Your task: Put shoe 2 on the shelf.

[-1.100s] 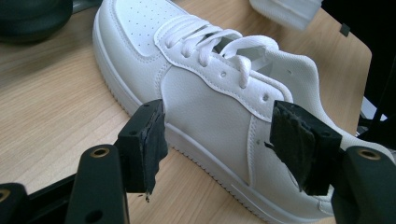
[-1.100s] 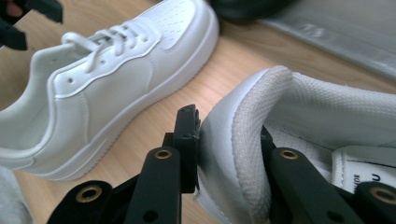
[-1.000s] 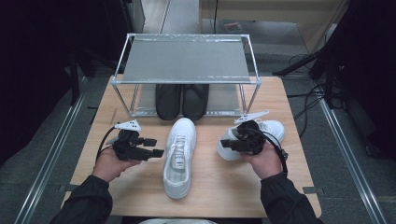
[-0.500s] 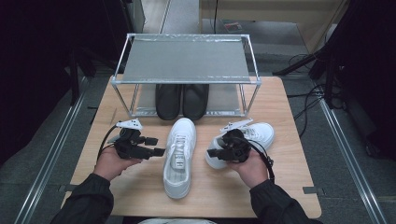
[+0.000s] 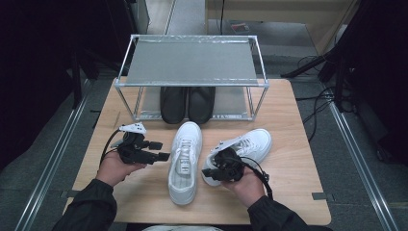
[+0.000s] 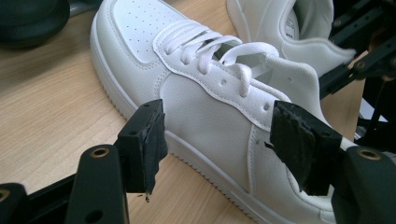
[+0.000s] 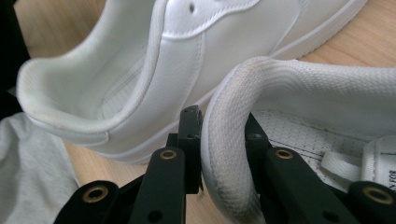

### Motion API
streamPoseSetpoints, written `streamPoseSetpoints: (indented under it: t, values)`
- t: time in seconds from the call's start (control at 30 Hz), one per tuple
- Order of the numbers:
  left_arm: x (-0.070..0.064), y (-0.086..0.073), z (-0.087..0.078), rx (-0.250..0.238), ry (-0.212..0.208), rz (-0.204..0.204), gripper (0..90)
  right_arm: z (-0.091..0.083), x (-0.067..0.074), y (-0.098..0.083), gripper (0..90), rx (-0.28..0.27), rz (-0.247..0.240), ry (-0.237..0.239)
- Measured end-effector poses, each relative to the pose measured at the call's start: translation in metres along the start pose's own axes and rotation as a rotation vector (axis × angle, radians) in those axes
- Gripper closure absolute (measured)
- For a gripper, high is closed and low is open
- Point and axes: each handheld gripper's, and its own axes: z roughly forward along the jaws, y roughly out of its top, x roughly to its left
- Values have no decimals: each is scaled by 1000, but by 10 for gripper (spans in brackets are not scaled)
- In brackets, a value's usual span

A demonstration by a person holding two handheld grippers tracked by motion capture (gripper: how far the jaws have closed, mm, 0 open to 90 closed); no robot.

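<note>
White leather sneaker [image 7: 299, 121], padded collar pinched in right tool [image 7: 222, 140].

table [image 5: 298, 159]: pale wood, matt, fine grain
white shoes [image 6: 205, 102]: smooth leather-like upper, slight sheen; woven cloth collar [image 7: 280, 74], cloth laces
rack [image 5: 192, 62]: shiny metal tubes, grey matt shelf
black shoes [image 5: 187, 103]: dull, smooth
fingers [image 6: 142, 140]: black rough rubbery pads

Wooden table [image 5: 298, 159], wire shelf rack [image 5: 192, 62], two white sneakers [image 5: 185, 161], black shoes [image 5: 187, 103]
</note>
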Motion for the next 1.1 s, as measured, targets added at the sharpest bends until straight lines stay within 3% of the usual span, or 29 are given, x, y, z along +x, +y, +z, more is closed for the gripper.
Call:
streamPoseSetpoints:
  t: [0.1,0.23,0.33,0.4,0.57,0.73,0.9,1.0,1.1]
  values:
    - [0,0,0,-4,-4,-2,360,1,-1,-2,771,-22,0,6]
    - [1,0,0,-2,-1,-5,357,1,-5,-4,744,-28,35,42]
    - [1,0,0,-2,2,-3,357,-3,-3,-3,699,-31,-5,15]
    - [1,0,0,1,4,-2,357,-8,-1,-1,658,-30,-36,2]
    - [2,0,-1,4,8,0,357,-31,-8,-2,655,-104,-8,27]
    - [2,1,0,10,11,5,357,-46,-11,-6,676,-131,-10,41]
    - [4,5,3,17,9,16,356,-64,-16,-11,707,-160,-2,-9]
    - [5,7,5,17,1,15,356,-73,-23,-16,735,-177,25,-31]
    - [5,9,7,15,-11,9,352,-83,-33,-24,758,-195,49,-89]
